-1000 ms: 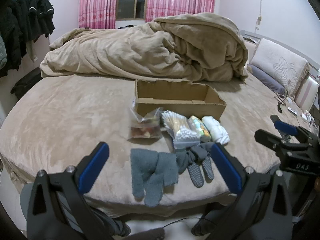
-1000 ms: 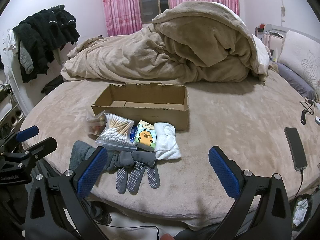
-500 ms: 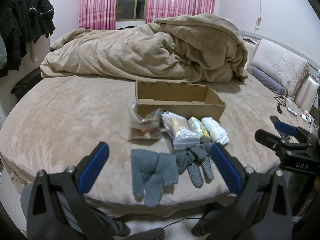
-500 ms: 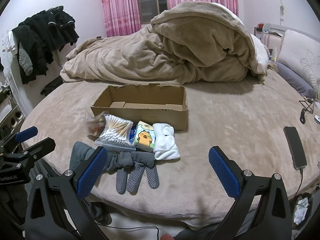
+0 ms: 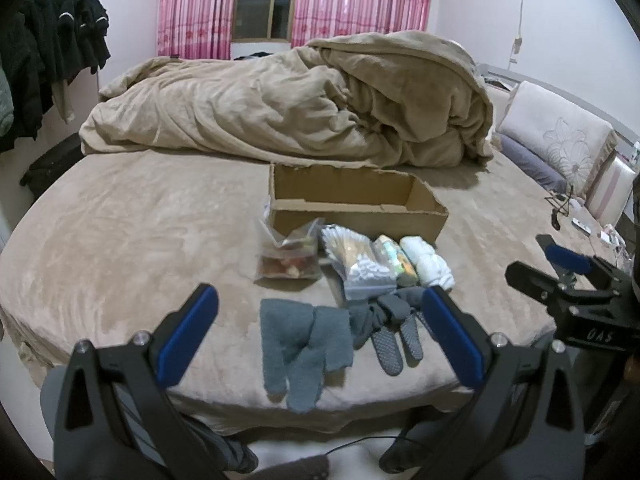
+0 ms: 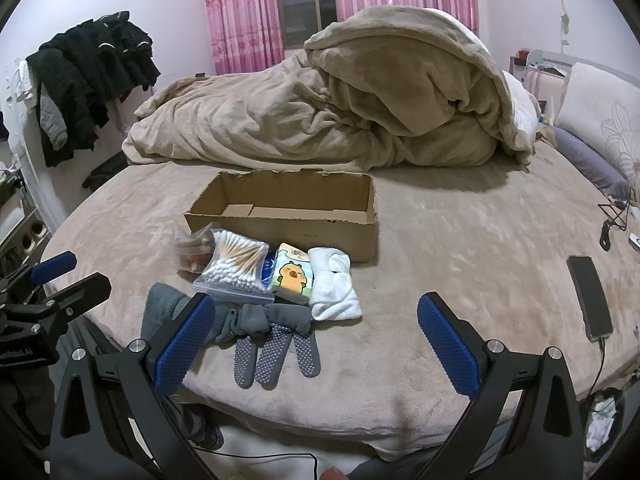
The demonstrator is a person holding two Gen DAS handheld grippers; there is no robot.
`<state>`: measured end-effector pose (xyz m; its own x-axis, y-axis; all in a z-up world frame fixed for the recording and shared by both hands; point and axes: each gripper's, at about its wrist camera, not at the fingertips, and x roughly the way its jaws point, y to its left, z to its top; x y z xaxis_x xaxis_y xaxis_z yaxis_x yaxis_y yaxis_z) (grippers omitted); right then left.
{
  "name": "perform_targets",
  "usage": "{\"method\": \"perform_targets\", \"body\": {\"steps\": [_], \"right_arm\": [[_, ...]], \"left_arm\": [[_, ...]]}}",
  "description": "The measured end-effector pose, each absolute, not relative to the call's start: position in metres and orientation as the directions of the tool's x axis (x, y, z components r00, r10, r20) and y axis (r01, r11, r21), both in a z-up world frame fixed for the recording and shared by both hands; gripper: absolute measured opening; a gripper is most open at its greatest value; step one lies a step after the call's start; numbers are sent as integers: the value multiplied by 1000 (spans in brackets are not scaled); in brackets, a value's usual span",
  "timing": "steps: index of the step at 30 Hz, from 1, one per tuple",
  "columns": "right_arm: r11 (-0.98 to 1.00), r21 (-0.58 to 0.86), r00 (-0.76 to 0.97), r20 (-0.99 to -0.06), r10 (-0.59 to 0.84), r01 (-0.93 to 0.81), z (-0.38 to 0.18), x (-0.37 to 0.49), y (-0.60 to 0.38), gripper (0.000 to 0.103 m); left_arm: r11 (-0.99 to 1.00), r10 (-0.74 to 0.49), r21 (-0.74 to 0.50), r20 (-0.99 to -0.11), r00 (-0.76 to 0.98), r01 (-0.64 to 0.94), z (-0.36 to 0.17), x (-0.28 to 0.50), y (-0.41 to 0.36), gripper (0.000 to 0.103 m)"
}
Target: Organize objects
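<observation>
An open cardboard box (image 5: 352,204) (image 6: 288,210) lies on the bed. In front of it lie a snack bag (image 5: 288,266), a bag of cotton swabs (image 6: 236,266), a tissue pack with a cartoon (image 6: 290,274) and a rolled white towel (image 6: 334,286). Nearer me lie blue-grey socks (image 5: 302,350) and grey dotted socks (image 6: 276,338). My left gripper (image 5: 316,340) is open and empty, above the bed's front edge over the blue-grey socks. My right gripper (image 6: 316,344) is open and empty, just right of the dotted socks.
A heaped tan duvet (image 6: 340,108) fills the back of the bed. Pillows (image 5: 560,148) lie at the right. A phone on a cable (image 6: 590,298) lies at the right edge. Dark clothes (image 6: 88,76) hang at the left. The bed edge drops off below the grippers.
Both grippers have crept slightly forward toward the objects. Nothing was taken hold of or let go.
</observation>
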<state>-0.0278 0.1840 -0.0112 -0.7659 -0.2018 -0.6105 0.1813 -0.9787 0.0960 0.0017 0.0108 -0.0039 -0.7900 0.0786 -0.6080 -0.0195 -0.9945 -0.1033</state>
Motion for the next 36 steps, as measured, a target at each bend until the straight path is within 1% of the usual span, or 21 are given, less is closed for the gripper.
{"method": "perform_targets", "body": {"steps": [10,20,28,36], "right_arm": [[-979,96,-763,-615,-201,180,-11,-29,183,102],[-981,95,-746,-638,-190,168,-24,-57,183,103],[-984,96,-727,-663,-177,153,-46,-86,188,102],[-985,95,-679,-715,-168,144,-83,-126,194,102]], "left_arm": [[-993,86,-113,-618,-782,-19,-4,-6,13,103],[-993,74,-118,-647,-759,4,-28,-26,4,103],[-994,50,-105,-703,-709,34,-68,-54,-4,103],[-992,80,-122,-772,-630,23,-113,-75,-4,103]]}}
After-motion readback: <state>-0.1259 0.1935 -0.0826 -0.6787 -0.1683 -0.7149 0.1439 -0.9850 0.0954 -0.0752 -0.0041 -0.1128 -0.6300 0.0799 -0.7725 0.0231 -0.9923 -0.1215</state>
